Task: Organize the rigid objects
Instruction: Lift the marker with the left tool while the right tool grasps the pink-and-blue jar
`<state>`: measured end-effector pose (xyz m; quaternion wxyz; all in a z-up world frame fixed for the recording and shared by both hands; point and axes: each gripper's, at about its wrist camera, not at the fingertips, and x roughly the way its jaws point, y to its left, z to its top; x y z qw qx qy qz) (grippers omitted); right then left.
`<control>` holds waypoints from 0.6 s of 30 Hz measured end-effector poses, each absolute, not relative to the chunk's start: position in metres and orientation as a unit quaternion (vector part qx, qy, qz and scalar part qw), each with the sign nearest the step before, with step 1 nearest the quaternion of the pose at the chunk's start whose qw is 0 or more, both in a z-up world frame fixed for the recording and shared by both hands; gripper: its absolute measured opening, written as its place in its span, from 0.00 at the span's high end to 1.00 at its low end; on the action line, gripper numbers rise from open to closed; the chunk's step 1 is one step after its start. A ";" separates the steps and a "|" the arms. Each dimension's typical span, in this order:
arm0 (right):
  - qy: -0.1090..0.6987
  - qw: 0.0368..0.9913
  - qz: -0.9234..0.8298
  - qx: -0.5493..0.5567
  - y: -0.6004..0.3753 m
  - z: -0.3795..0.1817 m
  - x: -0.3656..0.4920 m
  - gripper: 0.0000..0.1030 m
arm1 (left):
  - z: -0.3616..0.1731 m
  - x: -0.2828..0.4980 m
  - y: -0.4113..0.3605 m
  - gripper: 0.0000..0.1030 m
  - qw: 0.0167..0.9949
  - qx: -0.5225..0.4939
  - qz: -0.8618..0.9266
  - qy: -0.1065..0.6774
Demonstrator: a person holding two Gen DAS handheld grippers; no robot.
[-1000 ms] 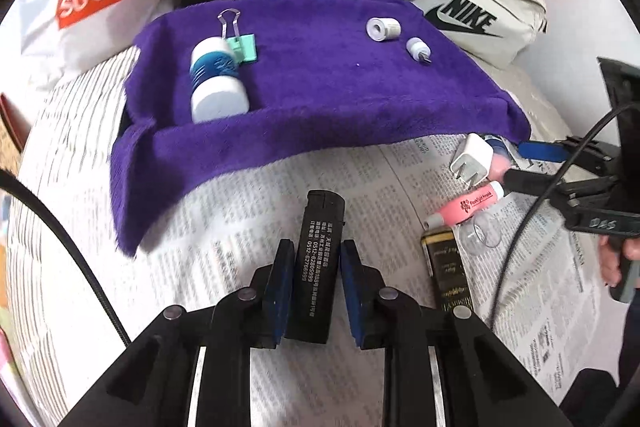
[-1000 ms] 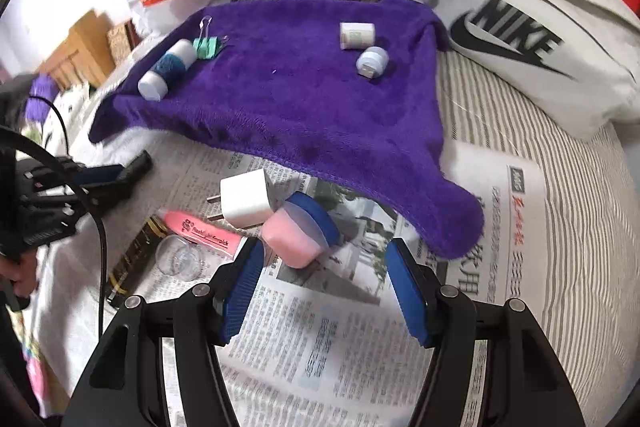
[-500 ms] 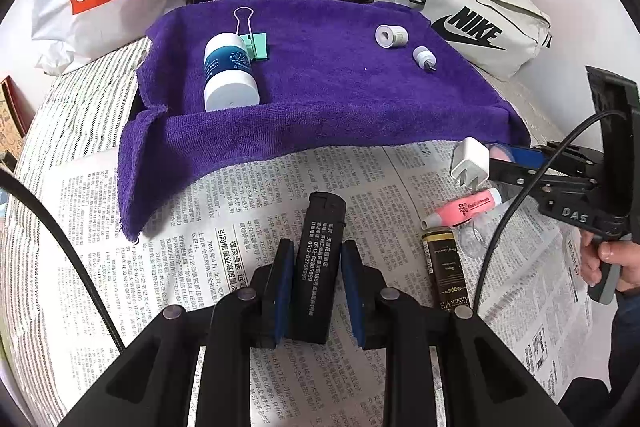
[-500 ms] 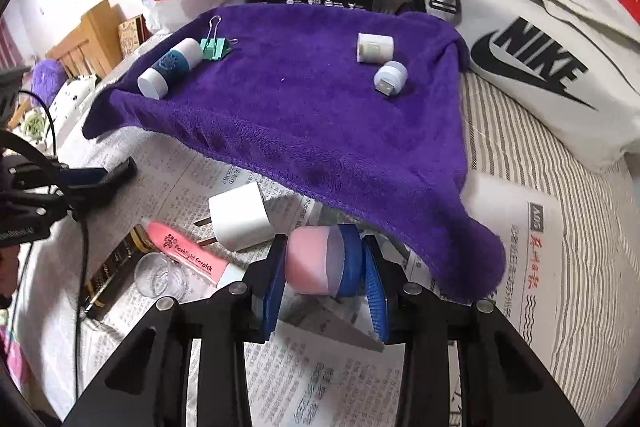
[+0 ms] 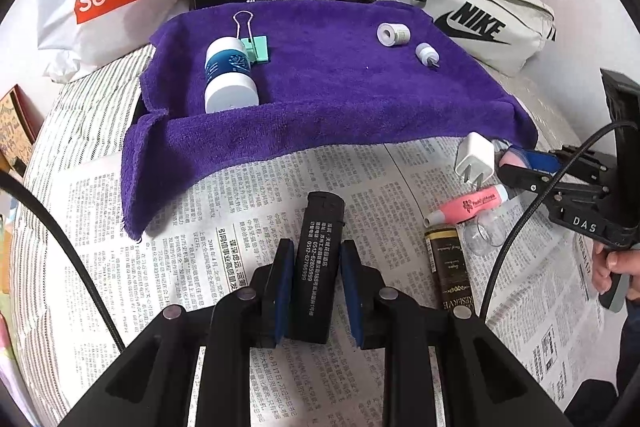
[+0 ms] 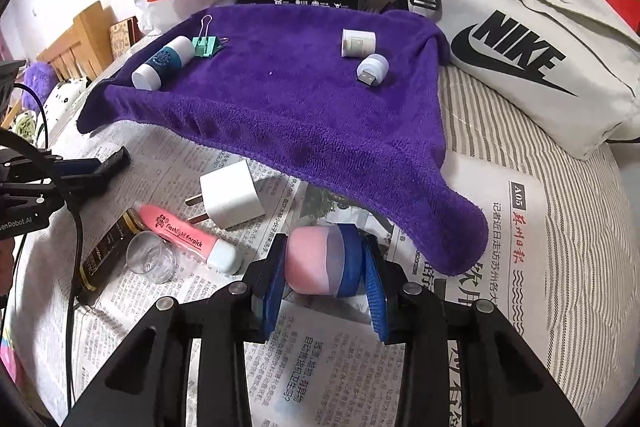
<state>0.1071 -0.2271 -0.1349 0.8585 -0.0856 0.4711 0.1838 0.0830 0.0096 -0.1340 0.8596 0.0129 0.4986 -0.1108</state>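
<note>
Pink jar (image 6: 320, 261) clamped in right gripper (image 6: 322, 281); contents unseen.

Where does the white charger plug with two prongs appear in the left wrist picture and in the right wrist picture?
Left wrist view: the white charger plug lies at right of middle on the newspaper, just below the purple towel's front edge.
Right wrist view: the plug lies left of middle, prongs pointing left.
Shared landmark: the pink tube beside it.

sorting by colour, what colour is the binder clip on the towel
Mint green with a silver wire handle, binder clip, clearest in the left wrist view.
</note>
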 end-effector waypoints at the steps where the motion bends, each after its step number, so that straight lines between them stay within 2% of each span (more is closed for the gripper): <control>1: 0.473 0.857 0.183 -0.086 -0.228 -0.133 0.106 0.65 | -0.134 0.083 0.010 0.78 0.859 0.008 -0.112 0.500; 8: 0.476 0.858 0.188 -0.044 -0.240 -0.121 0.106 0.65 | -0.129 0.082 0.018 0.78 0.856 -0.029 -0.116 0.502; 18: 0.463 0.863 0.199 -0.039 -0.239 -0.099 0.113 0.65 | -0.111 0.085 0.020 0.78 0.864 -0.042 -0.117 0.487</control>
